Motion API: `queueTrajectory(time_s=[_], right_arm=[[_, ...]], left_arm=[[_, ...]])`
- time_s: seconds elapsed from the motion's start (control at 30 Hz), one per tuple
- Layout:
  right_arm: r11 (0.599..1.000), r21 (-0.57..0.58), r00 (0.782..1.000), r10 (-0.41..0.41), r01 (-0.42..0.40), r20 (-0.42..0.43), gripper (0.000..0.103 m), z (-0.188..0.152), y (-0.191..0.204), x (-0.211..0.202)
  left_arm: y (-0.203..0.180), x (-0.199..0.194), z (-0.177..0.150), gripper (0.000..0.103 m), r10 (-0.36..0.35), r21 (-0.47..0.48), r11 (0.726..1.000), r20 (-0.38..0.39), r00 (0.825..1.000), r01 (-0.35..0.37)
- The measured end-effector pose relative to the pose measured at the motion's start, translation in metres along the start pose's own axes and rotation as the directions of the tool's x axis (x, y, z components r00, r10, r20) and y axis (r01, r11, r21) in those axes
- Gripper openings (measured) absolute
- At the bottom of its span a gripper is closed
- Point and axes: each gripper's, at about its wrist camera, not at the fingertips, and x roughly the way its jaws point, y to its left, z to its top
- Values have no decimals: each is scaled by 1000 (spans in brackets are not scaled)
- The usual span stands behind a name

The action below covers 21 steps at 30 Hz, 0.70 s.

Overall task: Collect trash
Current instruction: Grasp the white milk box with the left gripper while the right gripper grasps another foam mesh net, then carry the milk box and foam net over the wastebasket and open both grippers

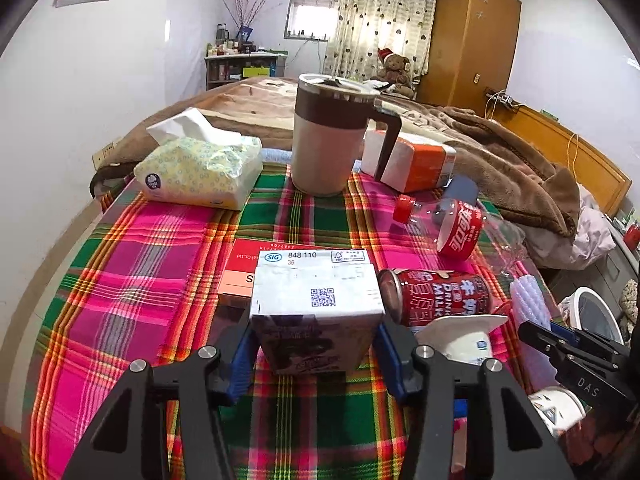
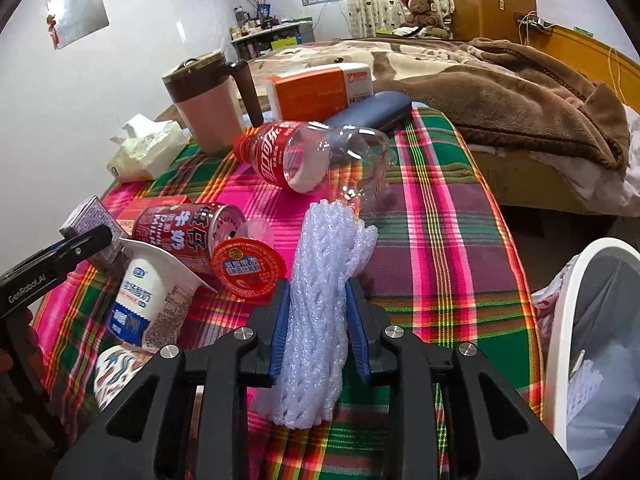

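Left gripper [image 1: 316, 344] pinches milk carton [image 1: 316, 300] mid-table; right gripper [image 2: 316, 316] pinches foam net [image 2: 320, 320] near bin [image 2: 568, 320]

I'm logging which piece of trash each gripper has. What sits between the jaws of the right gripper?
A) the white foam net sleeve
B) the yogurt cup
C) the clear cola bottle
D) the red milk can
A: in the right wrist view the right gripper has its blue pads pressed against both sides of the white foam net sleeve.
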Motion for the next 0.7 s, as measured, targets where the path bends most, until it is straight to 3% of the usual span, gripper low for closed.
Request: queueTrajectory(time_s=[0.7], right_arm=[[1000, -5, 992, 22, -21, 127, 28, 0, -22, -65]], left_arm=[[-52, -73, -10, 53, -34, 52, 998, 84, 996, 30]])
